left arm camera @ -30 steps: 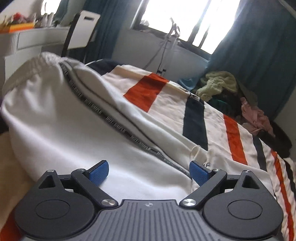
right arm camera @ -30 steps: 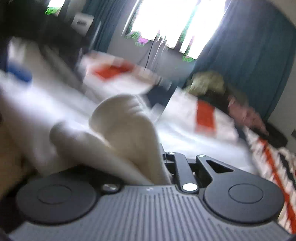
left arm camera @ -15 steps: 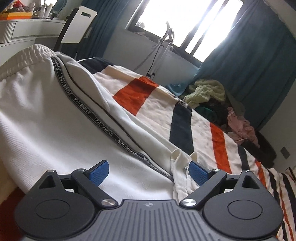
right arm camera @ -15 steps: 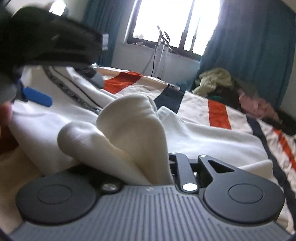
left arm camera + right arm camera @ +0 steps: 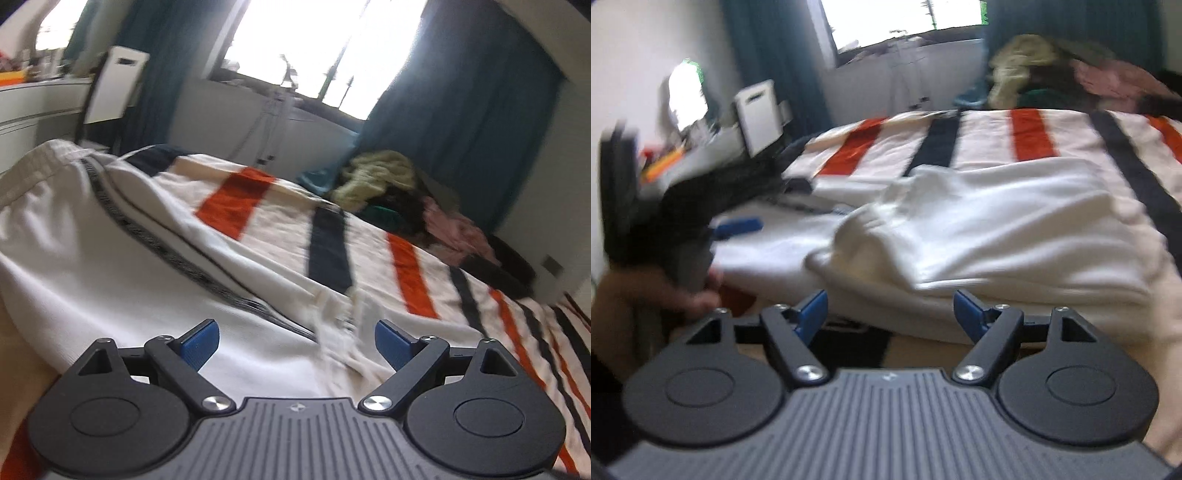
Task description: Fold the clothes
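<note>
The left gripper (image 5: 297, 341) hovered low over the white trousers (image 5: 110, 280), its jaws spread wide and just starting to narrow, with nothing pinched between the blue pads (image 5: 199, 341). That looked like a stance taken to pin or catch the near fabric while the other side was laid down. In the right wrist view the same tool showed at nine o'clock, carried by a hand (image 5: 635, 295).

The right gripper (image 5: 890, 314) sat at six o'clock of its own view with its jaws swinging apart and nothing between them, probably to leave the cloth lying where it was.

The trousers lay across the striped bedspread (image 5: 413, 280), occupying the centre of the right view and running from nine toward six o'clock in the left. They were off-white, soft and thick, with a ribbed waistband (image 5: 40, 158) at ten o'clock, a dark lettered side tape (image 5: 155, 240), and a rumpled fold (image 5: 871, 236) heaped at the near edge.
</note>
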{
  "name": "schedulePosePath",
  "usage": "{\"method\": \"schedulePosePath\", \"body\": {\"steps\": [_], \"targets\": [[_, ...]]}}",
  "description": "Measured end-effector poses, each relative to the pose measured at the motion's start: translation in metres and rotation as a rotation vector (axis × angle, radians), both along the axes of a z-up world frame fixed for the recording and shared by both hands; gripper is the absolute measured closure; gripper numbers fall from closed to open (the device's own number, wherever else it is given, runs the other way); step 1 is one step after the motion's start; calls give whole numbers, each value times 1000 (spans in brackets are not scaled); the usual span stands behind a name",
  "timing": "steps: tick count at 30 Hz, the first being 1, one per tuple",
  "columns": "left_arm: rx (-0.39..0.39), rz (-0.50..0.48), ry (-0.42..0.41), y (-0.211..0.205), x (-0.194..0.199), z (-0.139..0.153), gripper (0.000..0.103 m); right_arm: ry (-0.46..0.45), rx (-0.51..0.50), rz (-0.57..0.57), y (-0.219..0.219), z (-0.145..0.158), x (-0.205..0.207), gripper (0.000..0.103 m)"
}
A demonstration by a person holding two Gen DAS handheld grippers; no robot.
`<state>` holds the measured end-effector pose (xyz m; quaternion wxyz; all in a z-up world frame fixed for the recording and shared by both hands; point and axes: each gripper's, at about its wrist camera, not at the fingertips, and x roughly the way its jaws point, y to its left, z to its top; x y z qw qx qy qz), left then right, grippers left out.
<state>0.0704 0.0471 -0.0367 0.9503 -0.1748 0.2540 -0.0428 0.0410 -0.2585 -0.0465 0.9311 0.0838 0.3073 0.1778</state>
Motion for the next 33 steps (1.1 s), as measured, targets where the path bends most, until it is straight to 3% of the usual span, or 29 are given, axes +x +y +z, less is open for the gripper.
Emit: {"method": "schedulePosePath", "body": {"steps": [4, 9, 15, 17, 21, 26, 29, 31, 33], "targets": [[-18, -127, -43, -17, -11, 3, 16, -21, 46, -161, -37, 9, 3, 26], [52, -247, -83, -47, -14, -3, 25, 31, 120, -287, -68, 1, 29, 26], [61, -289, 23, -59, 4, -27, 57, 92, 149, -383, -82, -15, 45, 27], [58, -282, 70, -59, 11, -35, 76, 88, 130, -393, -81, -16, 47, 27], [37, -267, 98, -50, 11, -37, 91, 95, 93, -409, -79, -20, 51, 27], [27, -248, 132, -37, 2, -33, 93, 129, 24, -422, -74, -31, 59, 27], [77, -246, 171, -43, 5, -42, 93, 153, -13, -416, -70, -39, 65, 26], [106, -249, 161, -47, 4, -45, 93, 162, -40, -411, -66, -44, 67, 25], [84, -250, 150, -44, 1, -43, 90, 164, -72, -407, -61, -46, 69, 24]]}}
